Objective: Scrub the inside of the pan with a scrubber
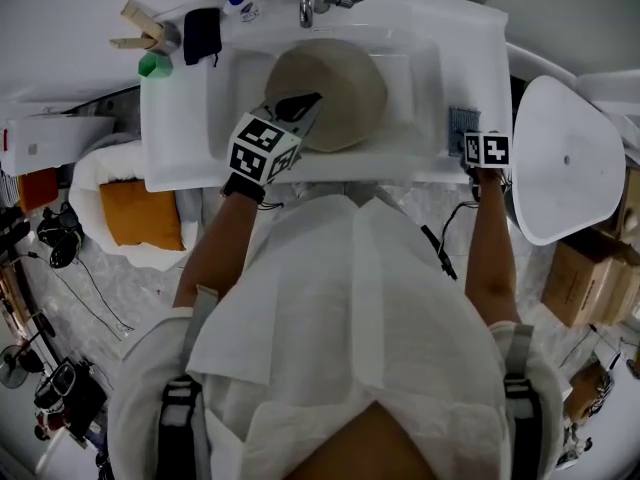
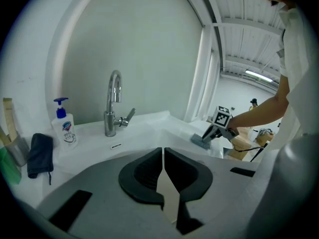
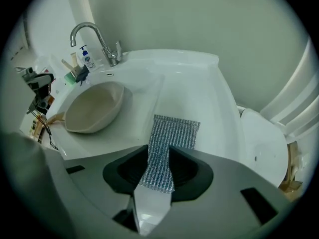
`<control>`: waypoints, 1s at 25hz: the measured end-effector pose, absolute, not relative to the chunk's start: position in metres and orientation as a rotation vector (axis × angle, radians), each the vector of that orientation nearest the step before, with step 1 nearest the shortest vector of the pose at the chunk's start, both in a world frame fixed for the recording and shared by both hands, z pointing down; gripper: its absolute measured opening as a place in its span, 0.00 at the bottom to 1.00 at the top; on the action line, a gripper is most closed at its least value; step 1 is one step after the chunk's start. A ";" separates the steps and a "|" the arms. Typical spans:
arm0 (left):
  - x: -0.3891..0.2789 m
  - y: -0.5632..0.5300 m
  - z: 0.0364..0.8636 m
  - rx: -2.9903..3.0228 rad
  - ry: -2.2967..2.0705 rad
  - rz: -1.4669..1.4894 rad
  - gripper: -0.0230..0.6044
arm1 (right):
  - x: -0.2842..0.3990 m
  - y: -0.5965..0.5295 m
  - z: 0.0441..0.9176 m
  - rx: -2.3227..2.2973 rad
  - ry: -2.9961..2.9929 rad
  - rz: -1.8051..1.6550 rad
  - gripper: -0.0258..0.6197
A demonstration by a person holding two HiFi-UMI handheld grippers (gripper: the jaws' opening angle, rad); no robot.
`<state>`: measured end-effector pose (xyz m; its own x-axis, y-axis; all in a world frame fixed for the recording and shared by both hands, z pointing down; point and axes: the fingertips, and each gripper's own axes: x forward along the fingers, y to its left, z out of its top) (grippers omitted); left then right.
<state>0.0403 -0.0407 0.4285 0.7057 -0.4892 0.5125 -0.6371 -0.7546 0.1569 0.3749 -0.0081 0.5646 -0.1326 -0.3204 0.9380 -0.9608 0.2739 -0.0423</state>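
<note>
The right tool (image 3: 159, 156) stands spread astride the mesh scrubber (image 3: 173, 132) lying flat on the sink's surface (image 3: 204, 86), while the left tool (image 2: 163, 176), pressed together, hovers at the pan (image 1: 338, 93) in the basin (image 1: 226, 103); the scrubber looks light and floppy, best pinched mid-length

**White washbasin and its clutter, with storage on the floor to either side**

Ahead and to the left of the jaws of the left gripper (image 2: 163, 152), a chrome faucet (image 2: 113, 106) rises from the back rim of the white sink (image 2: 144, 126). Farther left stand a soap pump bottle (image 2: 65, 127) with a blue top, a dark cloth (image 2: 40, 154) draped on the rim and a metal cup (image 1: 168, 36) holding wooden utensils. To the right of the jaws of the right gripper (image 3: 159, 151) sits a white oval lid (image 3: 261, 143), with cardboard boxes (image 1: 590, 280) beyond it. Well left of the left jaws, an orange cushion (image 1: 140, 213) lies in a white tub (image 1: 90, 183).
</note>
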 end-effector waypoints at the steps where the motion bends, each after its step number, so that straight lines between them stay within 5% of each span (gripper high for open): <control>1: 0.037 -0.041 0.428 2.588 -0.894 0.642 0.08 | 0.374 -0.009 0.559 1.208 -1.647 0.882 0.23; 25: -0.115 -0.089 0.319 2.455 -1.688 0.241 0.06 | 0.195 -0.101 0.313 1.513 -2.620 0.088 0.07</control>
<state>-0.1153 -0.0892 0.3190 0.3532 -0.9100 0.2171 -0.9344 -0.3545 0.0343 0.1945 -0.1012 0.3132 -0.4951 -0.8593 0.1281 -0.8660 0.5000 0.0072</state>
